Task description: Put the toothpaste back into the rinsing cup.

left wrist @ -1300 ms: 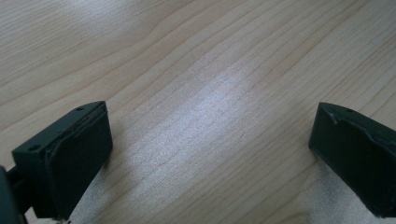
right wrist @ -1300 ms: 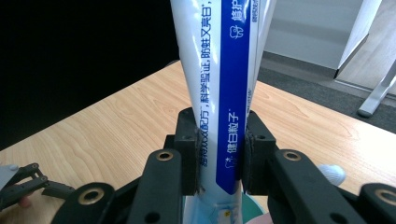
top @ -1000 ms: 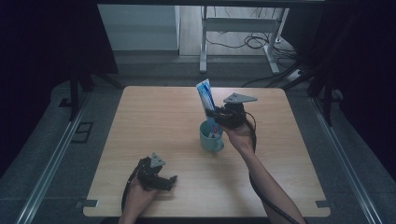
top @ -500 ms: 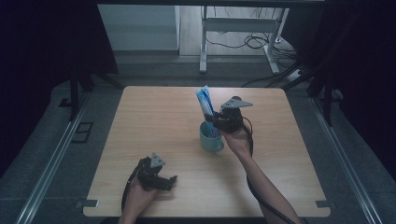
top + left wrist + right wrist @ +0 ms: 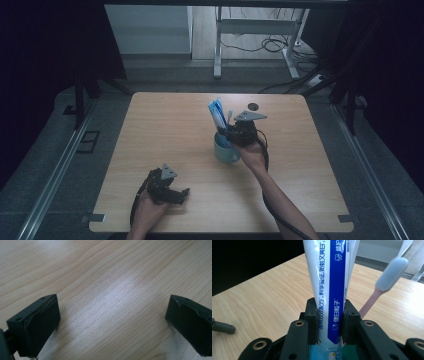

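Fingers [image 5: 313,315] around toothpaste tube [image 5: 329,277], tube's lower end hidden inside cup [image 5: 226,151]

Glossy plastic toothpaste tube [image 5: 329,290], matt wood table [image 5: 262,302]

White-and-blue toothpaste tube [image 5: 329,285] upright in teal cup [image 5: 226,151], beside pink toothbrush [image 5: 384,285].

High cam overhead; tool cams close on table [image 5: 165,125].
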The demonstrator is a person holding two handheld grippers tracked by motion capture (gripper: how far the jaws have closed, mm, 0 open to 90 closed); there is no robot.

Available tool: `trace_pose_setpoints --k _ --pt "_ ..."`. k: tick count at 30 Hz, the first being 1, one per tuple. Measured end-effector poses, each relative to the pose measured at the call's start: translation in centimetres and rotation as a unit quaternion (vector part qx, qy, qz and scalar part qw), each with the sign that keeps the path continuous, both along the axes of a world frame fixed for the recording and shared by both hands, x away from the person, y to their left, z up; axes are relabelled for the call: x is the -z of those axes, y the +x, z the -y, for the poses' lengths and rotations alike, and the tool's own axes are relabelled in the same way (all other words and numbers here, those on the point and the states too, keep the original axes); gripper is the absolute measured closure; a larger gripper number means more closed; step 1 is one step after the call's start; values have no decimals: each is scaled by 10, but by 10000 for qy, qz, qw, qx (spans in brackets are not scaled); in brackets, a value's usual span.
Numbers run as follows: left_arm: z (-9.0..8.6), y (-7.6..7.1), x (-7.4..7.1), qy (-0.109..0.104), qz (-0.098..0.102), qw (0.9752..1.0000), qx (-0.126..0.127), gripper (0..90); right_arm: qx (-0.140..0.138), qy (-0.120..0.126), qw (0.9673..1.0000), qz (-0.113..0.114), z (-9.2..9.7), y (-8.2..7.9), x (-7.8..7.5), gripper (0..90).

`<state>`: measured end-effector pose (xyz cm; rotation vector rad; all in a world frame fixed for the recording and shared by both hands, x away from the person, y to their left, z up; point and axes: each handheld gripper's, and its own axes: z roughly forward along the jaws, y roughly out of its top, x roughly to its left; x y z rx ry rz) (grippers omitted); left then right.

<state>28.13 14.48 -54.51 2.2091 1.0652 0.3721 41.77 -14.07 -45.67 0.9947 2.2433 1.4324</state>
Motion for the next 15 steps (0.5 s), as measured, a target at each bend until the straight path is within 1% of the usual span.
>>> trace_pose_setpoints --k 4,8,15 --pt "0 0 0 -1 -1 10000 -1 0 -19 -20 10000 26 -1 -1 1 709" --pt "0 0 0 -1 0 10000 -2 0 -27 -87 10000 -18 -3 -2 5 703" --pt "0 0 0 -1 -1 10000 0 0 -58 -49 10000 -39 -2 -2 7 695"
